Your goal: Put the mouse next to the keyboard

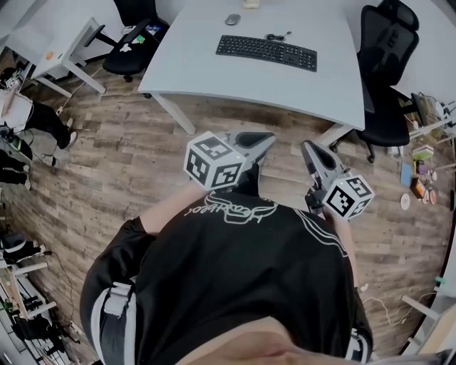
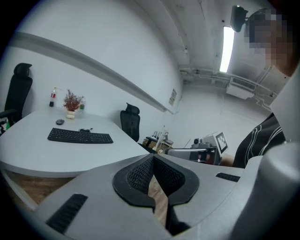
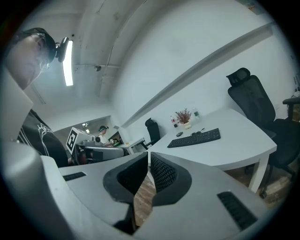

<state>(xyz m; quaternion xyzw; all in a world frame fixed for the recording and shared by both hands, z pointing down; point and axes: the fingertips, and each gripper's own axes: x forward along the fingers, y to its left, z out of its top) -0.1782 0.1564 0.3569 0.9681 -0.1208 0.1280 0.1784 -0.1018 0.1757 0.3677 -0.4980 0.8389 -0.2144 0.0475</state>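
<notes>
Open wooden floor [image 1: 135,153] is lying between the near edge of the table [image 1: 214,75] and the left tongs [image 1: 265,139] and right tongs [image 1: 308,147]. The table's front half is lying bare, giving free room in front of the keyboard [image 1: 266,51] and past both its ends. The mouse [image 1: 232,19] is sitting apart behind the keyboard's left end, with open table around it. A small cable [image 1: 276,36] is lying just behind the keyboard, and a potted plant [image 2: 71,101] is standing at the far edge. A black chair [image 1: 388,43] is crowding the table's right side; another chair [image 1: 128,58] is standing off its left corner. A table leg [image 1: 173,112] is slanting under the near edge.
</notes>
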